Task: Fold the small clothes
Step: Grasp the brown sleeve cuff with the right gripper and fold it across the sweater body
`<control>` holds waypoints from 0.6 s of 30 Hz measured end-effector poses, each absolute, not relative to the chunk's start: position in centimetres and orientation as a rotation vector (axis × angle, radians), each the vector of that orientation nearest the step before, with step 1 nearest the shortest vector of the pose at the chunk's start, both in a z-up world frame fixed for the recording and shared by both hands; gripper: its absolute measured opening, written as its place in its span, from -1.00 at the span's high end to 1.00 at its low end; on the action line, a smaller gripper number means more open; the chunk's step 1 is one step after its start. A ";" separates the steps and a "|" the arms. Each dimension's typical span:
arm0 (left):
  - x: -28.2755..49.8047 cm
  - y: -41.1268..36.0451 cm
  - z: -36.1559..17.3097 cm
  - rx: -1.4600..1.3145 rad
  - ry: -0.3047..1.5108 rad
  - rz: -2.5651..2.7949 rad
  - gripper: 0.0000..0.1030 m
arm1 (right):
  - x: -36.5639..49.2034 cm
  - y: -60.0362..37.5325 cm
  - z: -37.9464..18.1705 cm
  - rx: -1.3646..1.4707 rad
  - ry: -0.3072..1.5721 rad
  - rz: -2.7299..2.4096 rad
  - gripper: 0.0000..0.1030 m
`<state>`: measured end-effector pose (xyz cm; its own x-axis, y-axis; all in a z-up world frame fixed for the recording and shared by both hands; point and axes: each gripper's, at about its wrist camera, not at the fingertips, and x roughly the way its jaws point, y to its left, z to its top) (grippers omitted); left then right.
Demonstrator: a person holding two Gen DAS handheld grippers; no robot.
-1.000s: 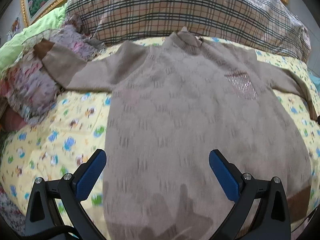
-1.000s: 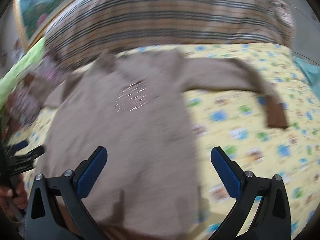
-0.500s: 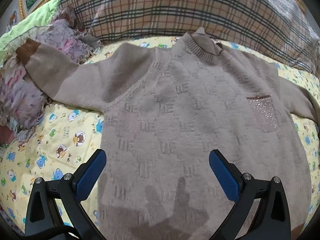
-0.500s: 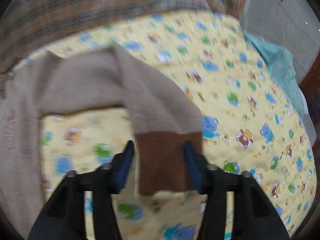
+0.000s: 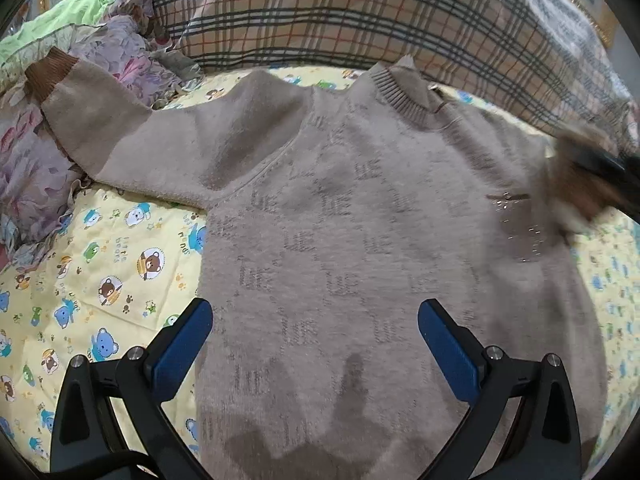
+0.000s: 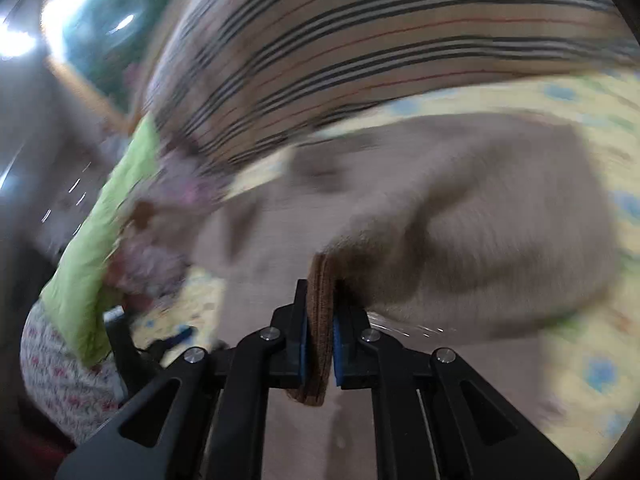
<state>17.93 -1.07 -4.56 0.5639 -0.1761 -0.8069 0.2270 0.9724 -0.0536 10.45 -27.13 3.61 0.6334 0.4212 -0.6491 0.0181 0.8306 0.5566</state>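
Note:
A beige knit sweater [image 5: 360, 232] lies face up on the yellow bear-print sheet [image 5: 120, 264], neck toward the plaid pillow. Its left sleeve stretches out to a brown cuff [image 5: 50, 74] on the crumpled floral cloth. My left gripper [image 5: 314, 340] hovers open over the sweater's lower body, nothing between its blue pads. My right gripper [image 6: 320, 334] is closing, its pads pressing the other sleeve's brown cuff [image 6: 320, 304], and the sleeve [image 6: 480, 220] drapes behind it over the sweater. In the left wrist view the right gripper [image 5: 596, 168] shows blurred at the right edge with that cuff.
A large plaid pillow [image 5: 360, 12] runs along the back of the bed. A floral cloth [image 5: 28, 176] and green blanket [image 5: 64, 12] pile at the left. A person's patterned sleeve [image 6: 64, 384] shows at the lower left of the right wrist view.
My right gripper went from wide open to closed on the right sleeve's brown cuff and swung it left over the sweater. My left gripper drifted sideways along the hem, still open.

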 end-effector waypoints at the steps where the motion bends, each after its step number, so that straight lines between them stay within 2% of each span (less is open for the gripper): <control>1: 18.0 -0.8 -4.3 0.046 0.942 -0.255 -1.00 | 13.1 -24.7 3.2 0.568 0.880 0.297 0.80; 3: 18.3 -0.4 -4.2 0.033 0.943 -0.276 -1.00 | 16.7 -21.2 2.0 0.619 0.924 0.393 0.75; 5: 19.1 -0.1 -4.3 0.031 0.950 -0.273 -1.00 | 19.3 -17.9 0.8 0.590 0.951 0.403 0.57; 7: 20.4 0.1 -4.8 0.024 0.962 -0.274 -1.00 | 20.6 -15.9 -0.4 0.546 0.981 0.396 -0.04; 9: 22.0 0.1 -5.6 0.011 0.981 -0.276 -1.00 | 20.8 -15.6 -1.0 0.546 0.987 0.391 -0.30; 18: 30.8 -2.5 -8.2 -0.099 1.062 -0.331 -0.99 | 14.3 -23.5 0.1 0.602 0.854 0.231 -0.30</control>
